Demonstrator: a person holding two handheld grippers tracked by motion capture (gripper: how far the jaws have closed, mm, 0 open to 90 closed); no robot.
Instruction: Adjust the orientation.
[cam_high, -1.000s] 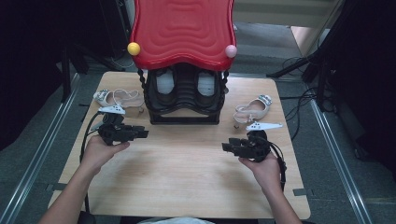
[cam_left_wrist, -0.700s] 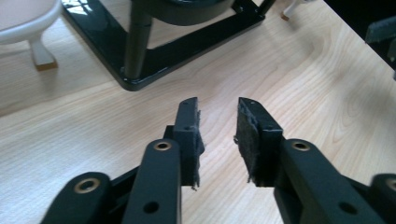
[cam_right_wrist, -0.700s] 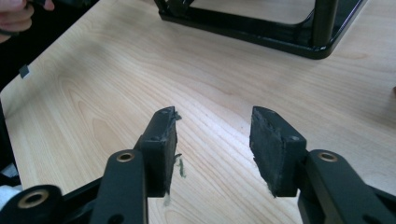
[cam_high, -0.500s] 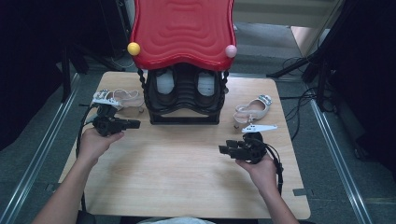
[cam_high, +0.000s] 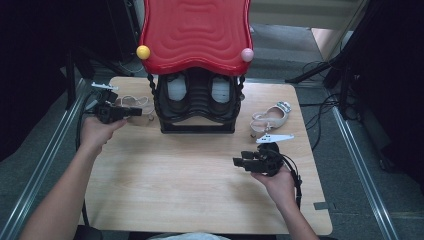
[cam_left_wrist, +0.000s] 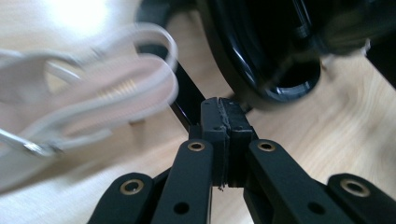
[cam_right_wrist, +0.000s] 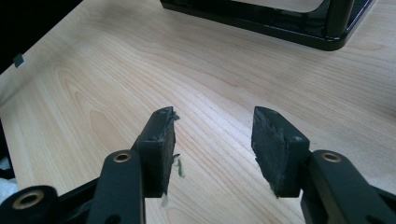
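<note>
From above, the person's left gripper (cam_high: 131, 112) sits at the far left of the table (cam_high: 165, 190), its tip touching or just beside a pale strappy sandal (cam_high: 134, 103) that lies against the left side of a black shoe rack (cam_high: 197, 107) under a red wavy top (cam_high: 195, 32). The right gripper (cam_high: 240, 162) hovers over bare wood, well apart from the rack, with a second sandal (cam_high: 270, 118) beyond it and slightly to its outer side.

In the left gripper view, the gripper (cam_left_wrist: 225, 122) is clenched, pads pressed flat together with nothing between them. The sandal (cam_left_wrist: 93, 102) lies just ahead and to the left of the jaws, blurred; the rack's black frame (cam_left_wrist: 261, 56) curves ahead and to the right. My guess is that a pick of this sandal is being set up. To do it well, the jaws should part before closing in, then straddle one strap or the sole edge instead of nudging the shoe with a closed tip, which may push it further against the rack.

In the right gripper view, the gripper (cam_right_wrist: 214, 135) is released, jaws spread wide over empty table (cam_right_wrist: 93, 84), the rack's base (cam_right_wrist: 261, 23) far ahead. It looks idle; it could wait there until the left side has a grip.
</note>
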